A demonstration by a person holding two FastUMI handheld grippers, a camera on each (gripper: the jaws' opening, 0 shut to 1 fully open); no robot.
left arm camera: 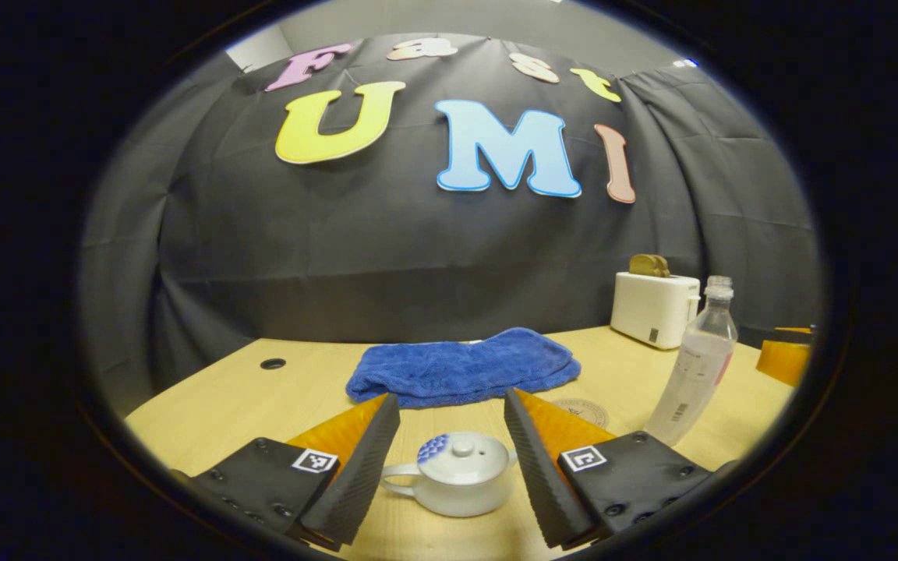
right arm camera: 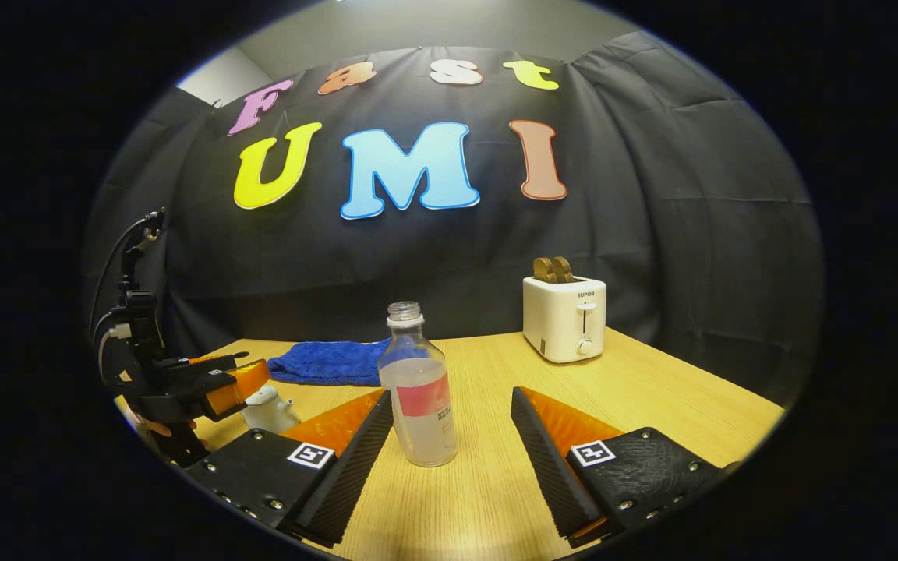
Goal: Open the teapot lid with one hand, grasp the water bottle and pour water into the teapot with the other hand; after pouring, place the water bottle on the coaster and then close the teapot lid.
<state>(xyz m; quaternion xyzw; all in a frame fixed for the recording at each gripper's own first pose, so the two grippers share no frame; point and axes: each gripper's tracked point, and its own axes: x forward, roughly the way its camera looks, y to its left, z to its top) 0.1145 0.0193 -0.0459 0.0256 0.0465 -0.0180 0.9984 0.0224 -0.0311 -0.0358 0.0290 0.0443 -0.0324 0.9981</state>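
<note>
The teapot (left arm camera: 455,475) sits on the wooden table (left arm camera: 223,405) with its lid (left arm camera: 461,454) on, between the wide-open fingers of the left gripper (left arm camera: 449,436), which holds nothing. The water bottle (right arm camera: 418,389), uncapped and partly full, stands upright between the spread fingers of the right gripper (right arm camera: 453,436), untouched; its red label's print is too small to read. A round coaster (left arm camera: 581,411) lies near a folded blue towel (left arm camera: 464,366). The white toaster (right arm camera: 564,318), marked "SUPOR", holds bread.

Glossy ceramic teapot (left arm camera: 457,475) – clear plastic bottle (right arm camera: 418,386) – matt wood-grain table (right arm camera: 652,405).
</note>
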